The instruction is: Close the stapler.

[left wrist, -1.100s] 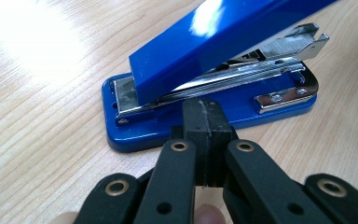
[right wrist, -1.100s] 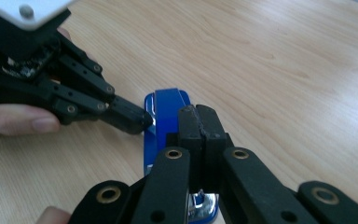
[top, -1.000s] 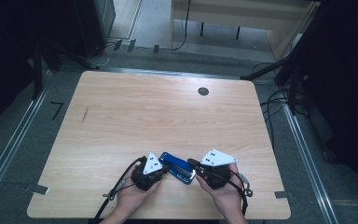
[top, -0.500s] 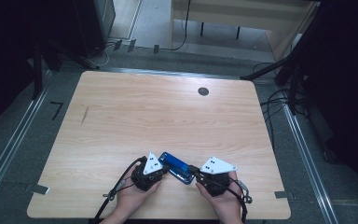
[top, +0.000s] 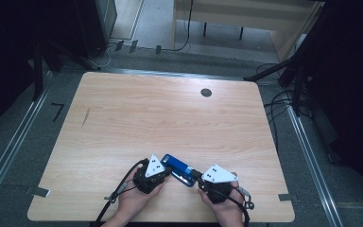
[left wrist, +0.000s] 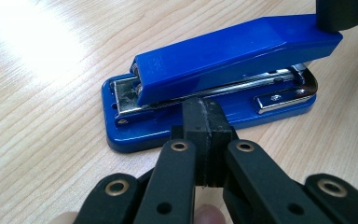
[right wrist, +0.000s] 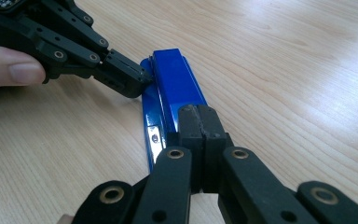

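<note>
Stapler [top: 177, 169] work under way — 2 closed grippers, left gripper [left wrist: 204, 135] bracing its side, right gripper [right wrist: 199, 135] on the raised arm's rear; blue stapler near the table's [top: 170, 113] front edge, not yet pressed flat.

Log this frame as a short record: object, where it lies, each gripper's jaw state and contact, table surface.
object: blue stapler, lying flat
location: near edge of the wooden table, between the two grippers
left gripper: jaws shut, tips against the stapler's long side
right gripper: jaws shut, tips on top of one end of the stapler's arm
held: nothing gripped between either pair of jaws
other: dark round hole near the far edge
</note>
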Available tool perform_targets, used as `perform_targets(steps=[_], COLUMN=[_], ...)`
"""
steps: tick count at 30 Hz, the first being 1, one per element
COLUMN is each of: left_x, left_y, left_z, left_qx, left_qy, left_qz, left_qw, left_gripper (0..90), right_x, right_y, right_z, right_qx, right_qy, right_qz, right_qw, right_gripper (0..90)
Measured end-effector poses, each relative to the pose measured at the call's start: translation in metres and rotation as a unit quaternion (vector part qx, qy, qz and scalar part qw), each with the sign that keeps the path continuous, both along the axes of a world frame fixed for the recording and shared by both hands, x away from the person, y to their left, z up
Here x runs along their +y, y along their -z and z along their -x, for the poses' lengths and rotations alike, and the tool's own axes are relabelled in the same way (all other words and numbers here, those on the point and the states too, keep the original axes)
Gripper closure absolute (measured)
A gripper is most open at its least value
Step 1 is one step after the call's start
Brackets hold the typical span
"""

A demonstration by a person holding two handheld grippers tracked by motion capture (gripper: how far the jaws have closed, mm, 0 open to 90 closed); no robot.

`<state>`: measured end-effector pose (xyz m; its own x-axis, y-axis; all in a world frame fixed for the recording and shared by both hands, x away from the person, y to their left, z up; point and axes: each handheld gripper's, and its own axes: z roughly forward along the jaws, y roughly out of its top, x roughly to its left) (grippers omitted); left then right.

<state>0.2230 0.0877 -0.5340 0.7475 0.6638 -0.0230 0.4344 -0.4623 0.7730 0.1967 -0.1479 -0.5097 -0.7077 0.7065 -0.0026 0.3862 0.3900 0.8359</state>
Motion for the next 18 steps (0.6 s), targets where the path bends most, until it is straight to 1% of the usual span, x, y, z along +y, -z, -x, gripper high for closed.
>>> perform_targets(steps=[2,5,6,8,10,11,12,14,18], left_x=[0.000,0.000,0.000,0.000,0.001,0.001,0.001,0.001,0.003], left_y=[0.000,0.000,0.000,0.000,0.000,0.000,0.000,0.000,-0.001], left_z=[0.000,0.000,0.000,0.000,-0.001,0.000,0.000,-0.001,-0.001], left_qx=[0.000,0.001,0.001,0.002,0.002,0.002,0.002,0.001,0.004], left_qy=[0.000,0.000,0.000,-0.001,0.000,0.000,0.000,0.001,0.000], left_qz=[0.000,0.001,0.002,0.002,0.003,0.004,0.004,0.004,0.010], left_qw=[1.0000,1.0000,1.0000,1.0000,1.0000,1.0000,1.0000,1.0000,0.9999], left_gripper=[90.0,90.0,90.0,90.0,90.0,90.0,90.0,90.0,90.0], right_x=[0.000,-0.002,-0.004,-0.007,-0.011,-0.012,-0.012,-0.013,-0.012], right_y=[-0.001,-0.001,-0.001,-0.002,-0.006,-0.008,-0.008,-0.006,-0.005], right_z=[-0.001,-0.002,-0.002,-0.002,-0.001,0.000,0.001,0.003,0.007], right_qx=[0.006,0.014,0.015,0.017,0.016,0.018,0.015,0.018,0.018], right_qy=[0.003,0.005,0.002,0.007,0.015,0.021,0.023,0.024,0.023], right_qz=[-0.002,-0.017,-0.020,-0.024,-0.048,-0.046,-0.045,-0.043,-0.047], right_qw=[1.0000,0.9998,0.9997,0.9995,0.9986,0.9986,0.9986,0.9986,0.9985], right_gripper=[90.0,90.0,90.0,90.0,90.0,90.0,90.0,90.0,90.0])
